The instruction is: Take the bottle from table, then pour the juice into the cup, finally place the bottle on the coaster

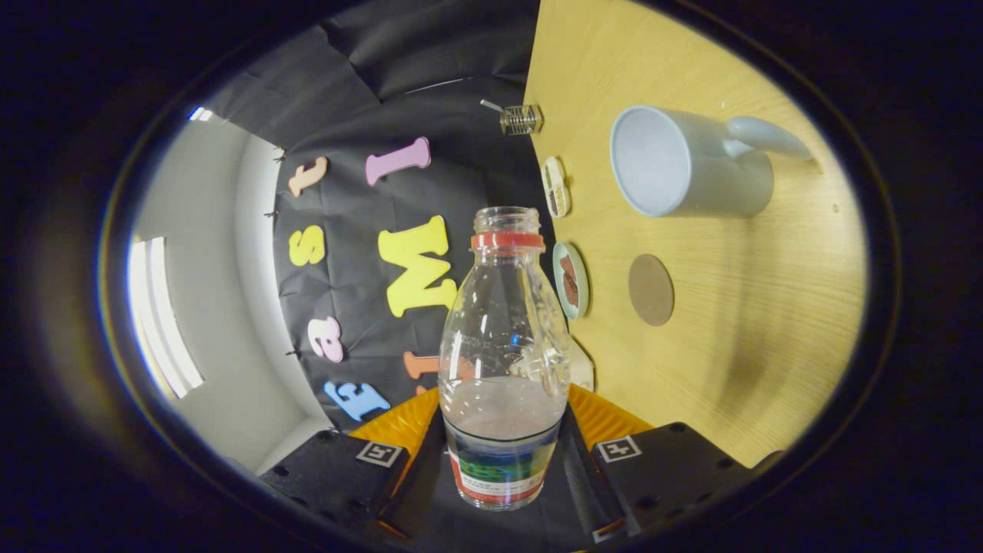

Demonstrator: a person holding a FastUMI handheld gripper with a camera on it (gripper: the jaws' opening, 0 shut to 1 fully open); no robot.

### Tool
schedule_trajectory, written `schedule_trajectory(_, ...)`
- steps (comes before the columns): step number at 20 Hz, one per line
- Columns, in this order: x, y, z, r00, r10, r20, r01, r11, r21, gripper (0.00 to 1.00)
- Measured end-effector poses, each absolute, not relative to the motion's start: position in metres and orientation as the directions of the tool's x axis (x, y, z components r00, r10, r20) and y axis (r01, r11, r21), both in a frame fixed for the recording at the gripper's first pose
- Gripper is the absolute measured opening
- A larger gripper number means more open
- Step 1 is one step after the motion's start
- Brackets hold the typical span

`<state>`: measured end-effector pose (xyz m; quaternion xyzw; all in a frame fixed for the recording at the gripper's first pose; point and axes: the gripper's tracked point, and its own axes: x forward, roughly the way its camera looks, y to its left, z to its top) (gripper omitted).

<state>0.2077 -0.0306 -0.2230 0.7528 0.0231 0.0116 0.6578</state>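
Pale wall and a bright window strip fill the left side of the rolled, sideways view, followed by the black cloth booth wall [430, 84], and then the light wooden bench [737, 322], which appears tipped on end at the right. At the centre stands a clear plastic bottle [503, 369], uncapped, with a red ring around its neck and a printed label low on its body. A cloudy pale liquid sits in its lower part, its surface level across the bottle. The hand-held gripper [503, 461] is clenched on the bottle, with one finger pressing each side of the labelled lower part, so the bottle is lifted off the bench and held between the fingers. Just beyond the bottle's right shoulder, a small round dish [571, 280] with something brown in it sits at the bench edge. Farther along that edge lies a small pale oblong dish [555, 187], and past it a small ribbed glass jar [521, 119]. To the right of the round dish, a flat brown round coaster [650, 289] lies bare on the wood. Beyond the coaster stands a pale grey-blue cup [691, 163] with a handle, its open mouth facing the camera and the inside looking pale.
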Motion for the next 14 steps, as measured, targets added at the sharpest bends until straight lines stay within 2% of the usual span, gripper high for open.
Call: schedule_trajectory(14,0.2068,-0.0287,-0.2125,0.998,0.060,0.004,0.007,-0.187,0.982,0.77)
